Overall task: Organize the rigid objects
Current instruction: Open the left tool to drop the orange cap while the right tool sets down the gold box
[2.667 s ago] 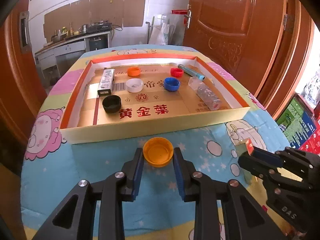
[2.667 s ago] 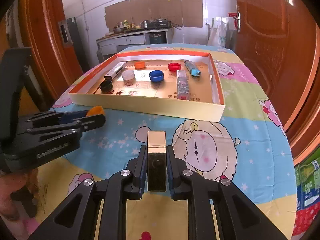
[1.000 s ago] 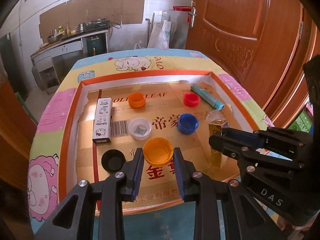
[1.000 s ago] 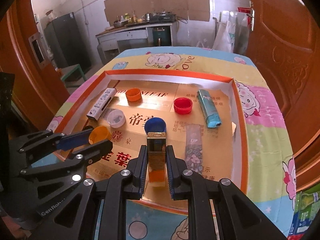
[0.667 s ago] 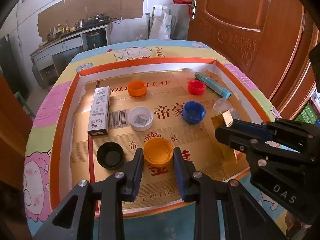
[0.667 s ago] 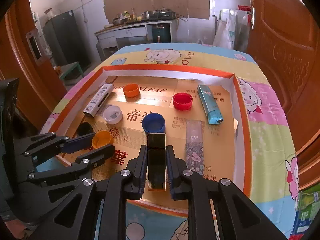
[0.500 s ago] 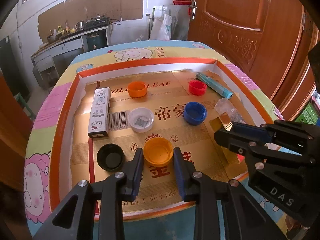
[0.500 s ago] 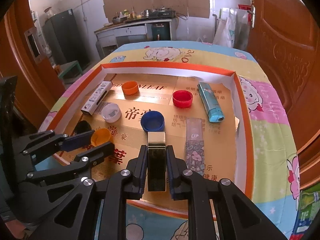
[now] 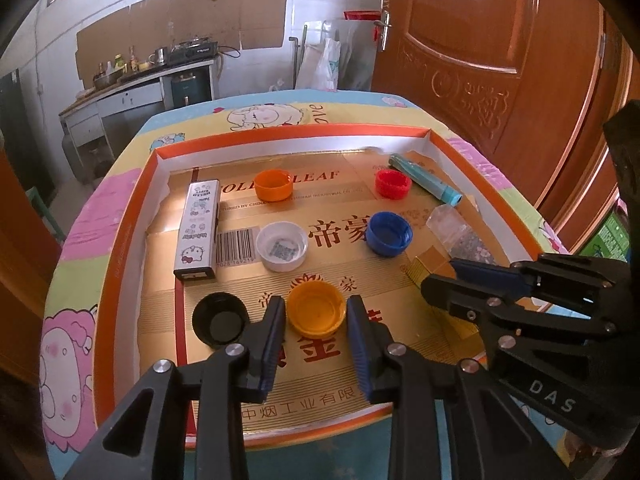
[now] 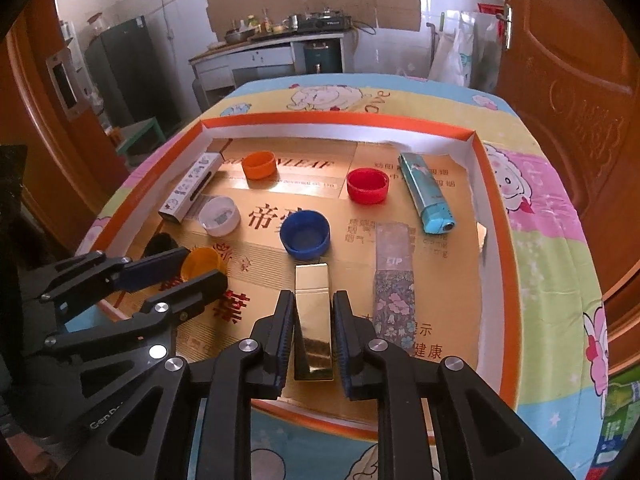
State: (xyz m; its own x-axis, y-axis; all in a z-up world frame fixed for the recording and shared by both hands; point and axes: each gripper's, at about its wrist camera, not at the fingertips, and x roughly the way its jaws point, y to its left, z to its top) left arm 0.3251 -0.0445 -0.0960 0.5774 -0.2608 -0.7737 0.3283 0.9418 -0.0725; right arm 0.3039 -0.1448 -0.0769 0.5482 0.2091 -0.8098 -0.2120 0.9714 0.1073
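The left gripper (image 9: 316,326) stood slightly spread around the yellow cap (image 9: 316,309) in the tray (image 9: 120,240), while the right gripper (image 10: 313,334) loosely flanked the gold lighter (image 10: 312,320).

Inside the cardboard tray (image 9: 132,216): six bottle caps, orange (image 9: 273,185), red (image 9: 393,183), white (image 9: 282,246), blue (image 9: 389,233), black (image 9: 218,319), yellow (image 9: 317,310), four lighters, white (image 9: 197,224), teal (image 9: 426,179), floral (image 10: 394,284), gold (image 10: 313,320)
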